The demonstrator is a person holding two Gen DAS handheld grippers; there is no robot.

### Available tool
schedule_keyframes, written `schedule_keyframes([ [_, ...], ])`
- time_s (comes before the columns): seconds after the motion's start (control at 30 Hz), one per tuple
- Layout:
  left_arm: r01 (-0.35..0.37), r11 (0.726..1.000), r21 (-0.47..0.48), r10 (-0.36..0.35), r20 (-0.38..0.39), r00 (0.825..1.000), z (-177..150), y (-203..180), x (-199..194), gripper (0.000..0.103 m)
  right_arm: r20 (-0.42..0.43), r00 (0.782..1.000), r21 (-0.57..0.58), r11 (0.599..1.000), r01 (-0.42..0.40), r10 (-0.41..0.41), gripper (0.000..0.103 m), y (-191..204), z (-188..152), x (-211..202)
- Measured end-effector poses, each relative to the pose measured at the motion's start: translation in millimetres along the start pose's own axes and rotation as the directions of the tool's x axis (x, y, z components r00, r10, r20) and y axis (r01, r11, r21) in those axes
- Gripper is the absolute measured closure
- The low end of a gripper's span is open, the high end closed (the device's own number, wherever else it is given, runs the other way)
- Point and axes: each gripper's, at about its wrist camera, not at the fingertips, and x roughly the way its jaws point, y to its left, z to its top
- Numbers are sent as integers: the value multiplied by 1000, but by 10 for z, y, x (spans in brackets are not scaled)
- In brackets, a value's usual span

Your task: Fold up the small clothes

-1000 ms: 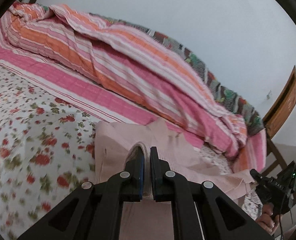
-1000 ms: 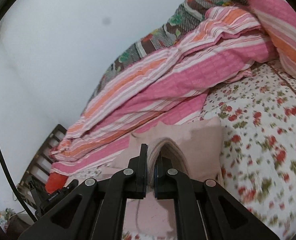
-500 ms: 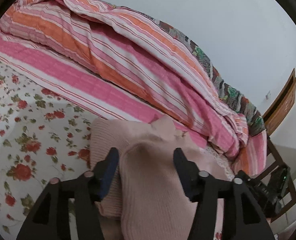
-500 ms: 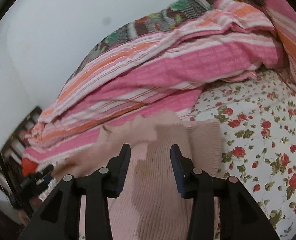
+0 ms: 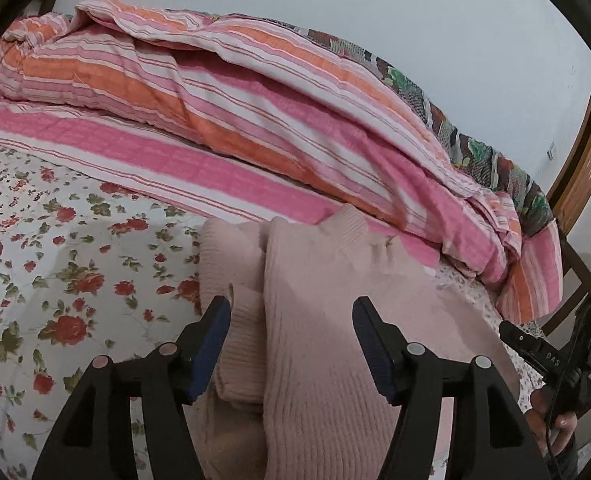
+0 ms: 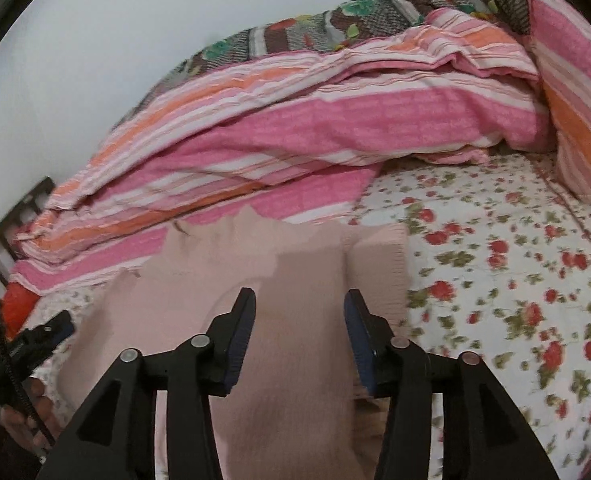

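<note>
Left gripper [image 5: 291, 344]: jaws apart, just been opening; pads clear of the cloth, which lies below and between them. Right gripper [image 6: 298, 328]: jaws likewise apart, just been opening, a fold of cloth lying between the pads without being pinched.

Pink sweater [image 5: 335, 312]: pale pink ribbed knit, lying on the floral bedsheet [image 5: 63, 280] directly under both grippers. In the left wrist view a long folded panel runs away from the camera down the middle, ribs lengthwise; a second, narrower layer sits beside it on the left, its edge stepped lower. The far end finishes in uneven soft points close against the quilt. In the right wrist view the same garment [image 6: 295, 280] shows a darker shaded band down the centre and a squared-off ribbed edge at the right.

Behind the sweater: striped quilt [image 5: 255, 112], pink, orange and white, bunched along the wall side of the bed. Beyond that, a dark patterned blanket [image 6: 335, 20] with green motifs, then plain wall.
</note>
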Motion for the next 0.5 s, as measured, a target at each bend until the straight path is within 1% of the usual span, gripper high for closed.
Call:
schedule_keyframes([
  [0.07,-8,1000,-5,8,-8,1000,-2,15,30,42,-16,1000,11,1000,7,-7,57,-41,-9,34],
  [0.17,-52,998,-19,51,-53,997,-8,50,155,42,-70,997,19,999,34,-32,57,-90,-19,131],
  [0.27,-83,996,-30,80,-87,993,-34,95,242,42,-85,996,15,999,39,-37,57,-108,-35,164],
  [0.43,-74,997,-32,71,-85,994,-37,103,215,42,-86,995,-22,999,43,-45,57,-82,-33,128],
  [0.5,-80,997,-20,77,-95,992,-57,94,216,42,-91,995,-21,999,33,-35,55,-84,-33,112],
])
